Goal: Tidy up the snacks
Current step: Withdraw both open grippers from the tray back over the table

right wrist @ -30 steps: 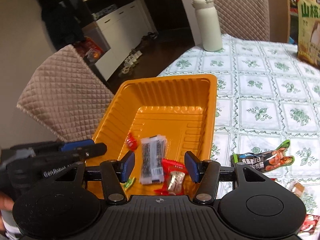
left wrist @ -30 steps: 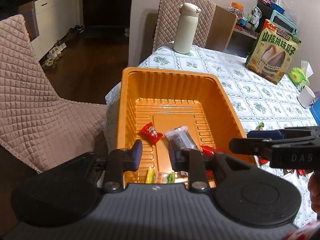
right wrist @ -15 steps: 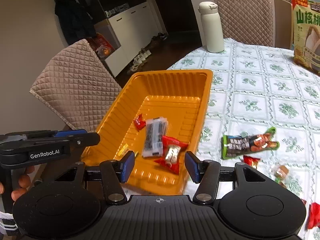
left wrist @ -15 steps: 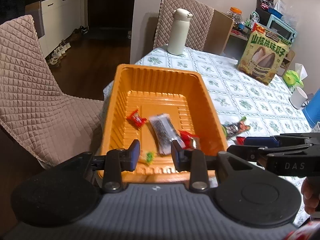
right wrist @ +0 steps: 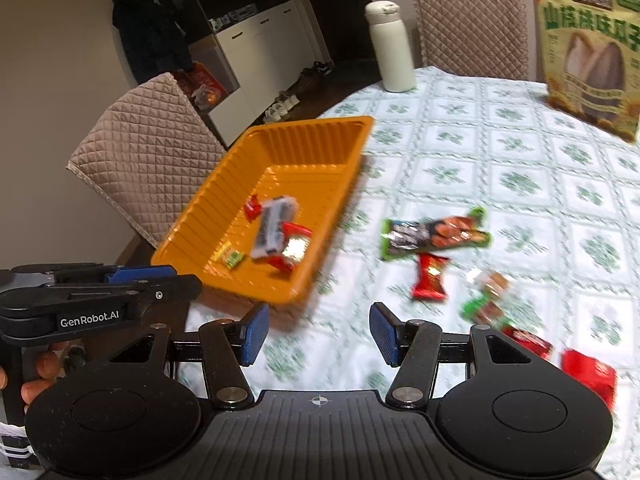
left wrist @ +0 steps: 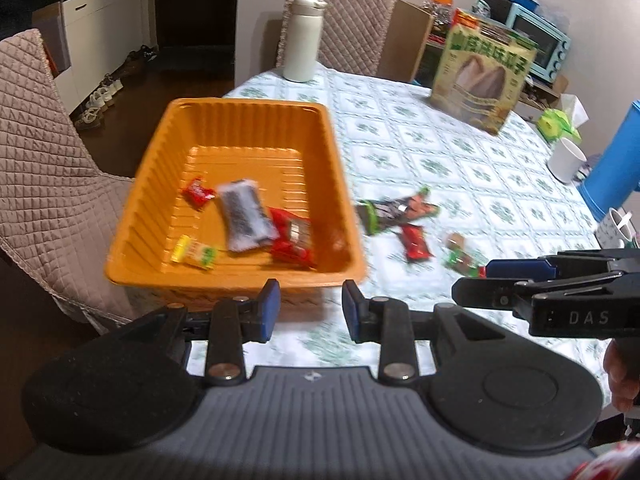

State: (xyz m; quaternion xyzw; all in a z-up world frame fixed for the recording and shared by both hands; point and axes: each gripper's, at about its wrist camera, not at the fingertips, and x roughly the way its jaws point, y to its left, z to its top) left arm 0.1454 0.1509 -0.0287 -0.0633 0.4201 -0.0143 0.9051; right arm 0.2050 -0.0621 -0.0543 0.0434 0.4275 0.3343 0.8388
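Observation:
An orange tray [left wrist: 248, 124] [right wrist: 312, 140] stands at the table's left edge. In it lie a grey-black packet [left wrist: 244, 216] [right wrist: 274, 226], a red packet [left wrist: 292, 236], a small red candy [left wrist: 197, 192] and a yellow-green candy [left wrist: 194, 252]. To its right, on the cloth, are a long green packet [left wrist: 394, 210] [right wrist: 434, 232], a red packet [left wrist: 416, 242] [right wrist: 430, 276] and a green-brown candy [right wrist: 486, 296]. My left gripper [left wrist: 310, 308] hangs just before the tray's near wall, open and empty. My right gripper [right wrist: 318, 332] is open above bare cloth, nothing between its fingers.
A white flask [left wrist: 302, 38] and a large seed bag [left wrist: 484, 80] stand at the back of the table. A white cup [left wrist: 566, 158] and a blue container [left wrist: 612, 168] are at the right. Quilted chairs [left wrist: 36, 184] stand to the left and behind. More red packets [right wrist: 588, 372] lie at the near right.
Both grippers have drawn back from over the tray toward the table's near edge. The tray now looks farther off, and the loose snacks on the cloth have come into view.

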